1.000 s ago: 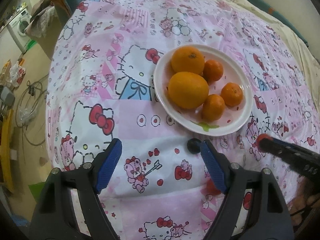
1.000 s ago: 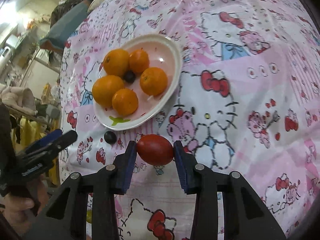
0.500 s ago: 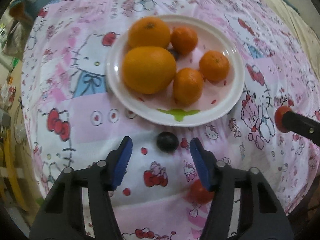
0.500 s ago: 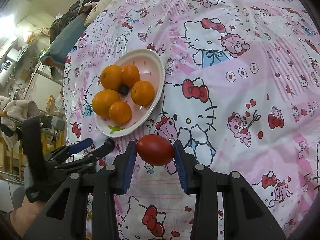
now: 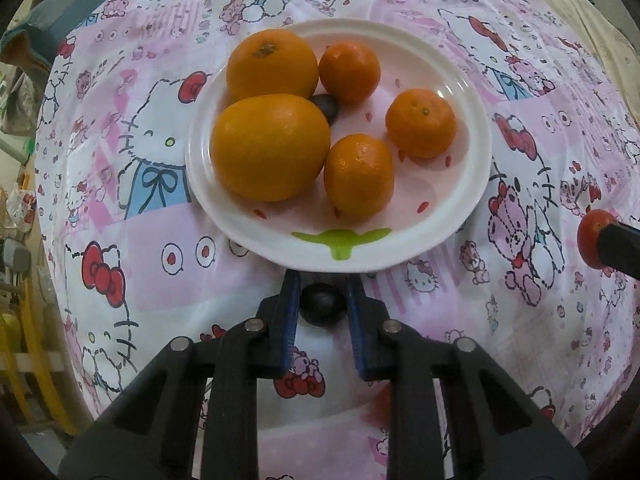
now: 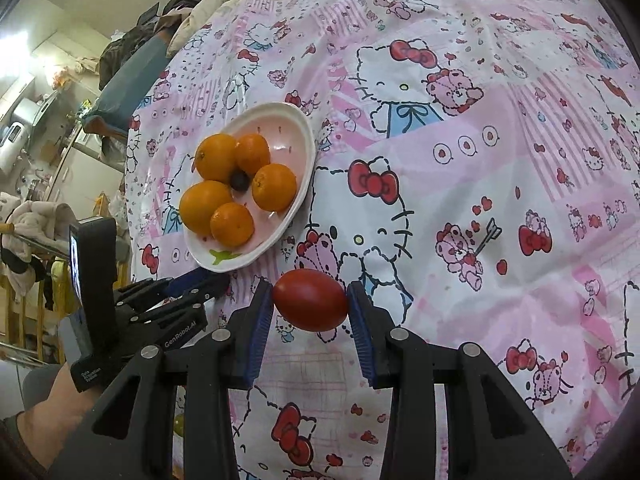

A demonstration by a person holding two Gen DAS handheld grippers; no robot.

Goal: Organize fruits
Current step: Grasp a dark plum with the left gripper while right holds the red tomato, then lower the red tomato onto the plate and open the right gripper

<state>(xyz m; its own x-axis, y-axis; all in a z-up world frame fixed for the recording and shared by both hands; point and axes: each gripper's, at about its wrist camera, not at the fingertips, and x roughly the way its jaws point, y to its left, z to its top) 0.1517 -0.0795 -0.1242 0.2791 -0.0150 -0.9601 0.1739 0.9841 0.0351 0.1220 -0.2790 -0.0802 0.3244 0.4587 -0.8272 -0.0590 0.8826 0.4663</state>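
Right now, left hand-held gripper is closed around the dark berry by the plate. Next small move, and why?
Probably lift the left hand-held gripper slightly, then carry it over the plate. Its jaws look closed on the dark berry, which sits just off the plate's near rim on the cloth. The oranges and another dark berry are already on the plate. The right hand-held gripper holds the red tomato, clear of that path.

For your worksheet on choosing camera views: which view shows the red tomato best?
The right wrist view: the red tomato sits whole and close between the right tongs, pinched at both ends. The left wrist view catches only part of it at the far right edge, partly hidden by the right tongs' dark finger.
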